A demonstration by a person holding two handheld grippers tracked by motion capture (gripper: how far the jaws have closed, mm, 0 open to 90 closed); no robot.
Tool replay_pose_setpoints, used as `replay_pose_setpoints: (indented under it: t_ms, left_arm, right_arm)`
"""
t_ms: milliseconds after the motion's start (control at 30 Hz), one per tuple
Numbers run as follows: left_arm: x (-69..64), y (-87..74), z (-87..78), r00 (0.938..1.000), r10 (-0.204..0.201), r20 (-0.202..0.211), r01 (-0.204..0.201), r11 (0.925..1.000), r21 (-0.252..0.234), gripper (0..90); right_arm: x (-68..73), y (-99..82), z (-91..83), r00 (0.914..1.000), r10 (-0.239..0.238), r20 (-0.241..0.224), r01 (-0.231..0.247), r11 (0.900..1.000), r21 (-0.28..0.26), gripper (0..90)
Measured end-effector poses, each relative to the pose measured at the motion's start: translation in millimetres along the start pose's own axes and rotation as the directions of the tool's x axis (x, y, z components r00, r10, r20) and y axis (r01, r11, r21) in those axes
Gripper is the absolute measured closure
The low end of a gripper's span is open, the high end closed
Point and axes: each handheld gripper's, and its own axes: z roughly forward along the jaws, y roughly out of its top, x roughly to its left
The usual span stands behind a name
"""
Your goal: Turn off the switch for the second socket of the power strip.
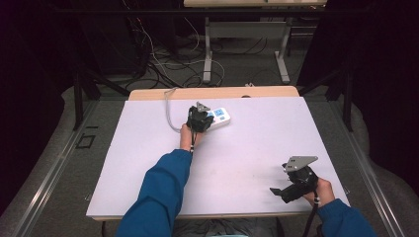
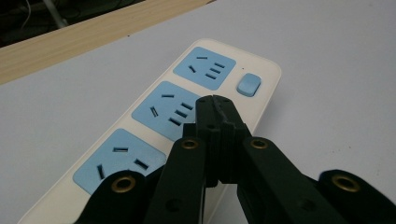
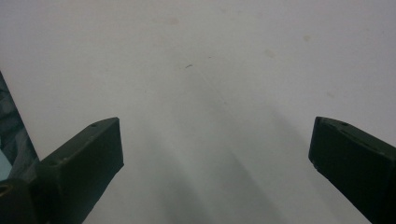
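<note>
Strip [image 2: 154, 121] carries three blue sockets, one switch [image 2: 248, 84].

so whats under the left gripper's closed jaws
The left gripper, jaws shut with nothing between them, is over the white power strip, near its middle blue socket. The jaws cover part of the strip's near edge, so contact cannot be judged.

Blue sleeves [image 1: 160, 190], black grippers with brass-ringed screw holes, grey three-cornered plate [image 1: 299, 162], black cable [image 1: 311, 221]
</note>
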Motion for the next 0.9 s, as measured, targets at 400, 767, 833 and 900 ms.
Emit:
replay_pose_setpoints:
  t_ms: [400, 767, 833, 900]
  left_arm:
    - [-3.7, 0.4, 0.7, 0.9998, 0.005, -0.021, -0.005, 0.9999, 0.009, 90.0]
    - [-4.2, 0.5, 0.6, 0.9998, 0.007, -0.021, -0.007, 0.9999, 0.014, 90.0]
    - [-4.2, 0.6, 0.6, 0.9998, 0.007, -0.021, -0.006, 0.9999, 0.015, 90.0]
    - [-4.1, 0.6, 0.6, 0.9998, 0.009, -0.020, -0.008, 0.9998, 0.016, 90.0]
  right_arm:
    - [0.1, -0.1, 0.5, 1.0000, -0.001, 0.009, 0.001, 1.0000, -0.001, 2.4]
    - [-0.6, 0.0, 0.5, 0.9999, -0.009, 0.009, 0.009, 1.0000, 0.001, 2.4]
    - [-0.6, -0.1, 0.6, 0.9999, -0.009, 0.009, 0.009, 1.0000, -0.001, 2.4]
    - [-0.3, -0.2, 0.8, 0.9999, -0.005, 0.010, 0.005, 1.0000, -0.003, 2.4]
